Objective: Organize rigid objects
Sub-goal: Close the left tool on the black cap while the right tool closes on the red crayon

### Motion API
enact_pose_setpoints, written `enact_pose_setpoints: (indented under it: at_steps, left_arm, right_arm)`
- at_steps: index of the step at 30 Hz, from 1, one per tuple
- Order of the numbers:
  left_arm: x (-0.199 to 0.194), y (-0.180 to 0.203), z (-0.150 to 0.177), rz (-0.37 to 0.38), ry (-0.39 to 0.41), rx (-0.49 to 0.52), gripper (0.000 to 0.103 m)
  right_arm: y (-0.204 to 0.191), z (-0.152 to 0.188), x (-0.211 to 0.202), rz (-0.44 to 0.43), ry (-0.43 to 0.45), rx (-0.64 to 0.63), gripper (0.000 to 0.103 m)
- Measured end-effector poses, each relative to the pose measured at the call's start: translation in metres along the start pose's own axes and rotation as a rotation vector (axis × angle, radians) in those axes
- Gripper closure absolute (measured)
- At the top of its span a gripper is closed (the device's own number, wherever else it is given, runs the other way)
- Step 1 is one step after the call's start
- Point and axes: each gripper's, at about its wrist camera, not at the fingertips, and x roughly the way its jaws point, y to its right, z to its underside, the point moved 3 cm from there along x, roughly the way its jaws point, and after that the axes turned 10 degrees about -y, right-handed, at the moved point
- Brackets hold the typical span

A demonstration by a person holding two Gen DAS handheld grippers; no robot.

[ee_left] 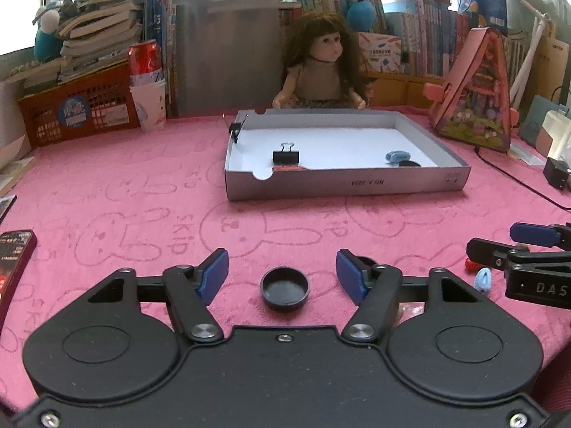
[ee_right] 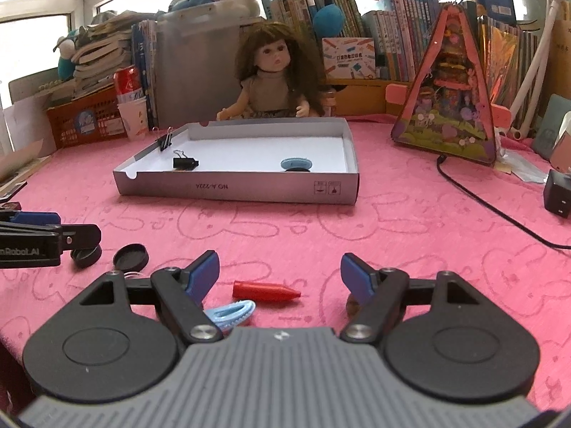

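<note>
My left gripper [ee_left: 282, 273] is open with a black round cap [ee_left: 284, 287] on the pink cloth between its fingers. A second black cap [ee_right: 130, 256] lies beside it in the right wrist view. My right gripper [ee_right: 280, 274] is open over a red crayon-like piece [ee_right: 266, 291], with a light blue clip [ee_right: 232, 313] by its left finger. The grey cardboard tray [ee_left: 342, 183] ahead holds a black binder clip [ee_left: 285, 156], a blue disc [ee_left: 396, 156] and a black cap [ee_left: 408, 164]. Another binder clip [ee_left: 235, 129] sits on its left wall.
A doll [ee_left: 323, 67] sits behind the tray. An orange basket [ee_left: 76, 110], red can [ee_left: 144, 59] and paper cup [ee_left: 150, 105] stand at back left. A pink triangular toy house [ee_right: 448, 92], black cable [ee_right: 499, 210] and charger [ee_right: 558, 196] lie right. A dark box [ee_left: 14, 264] lies at left.
</note>
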Motion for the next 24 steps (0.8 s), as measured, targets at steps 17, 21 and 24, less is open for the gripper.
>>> enact_pose_setpoints:
  at_steps: [17,21,24]
  left_arm:
    - [0.016,-0.002,0.008,0.012,-0.071,0.001,0.055]
    - [0.016,-0.001,0.009,0.011,-0.068,0.002,0.059]
    - [0.016,-0.001,0.009,0.004,-0.064,0.0,0.066]
  right_arm:
    - [-0.009,0.002,0.008,0.01,-0.068,-0.042,0.028]
    - [-0.011,0.003,0.011,0.017,-0.082,-0.05,0.035]
    - [-0.013,0.003,0.011,0.028,-0.083,-0.06,0.048]
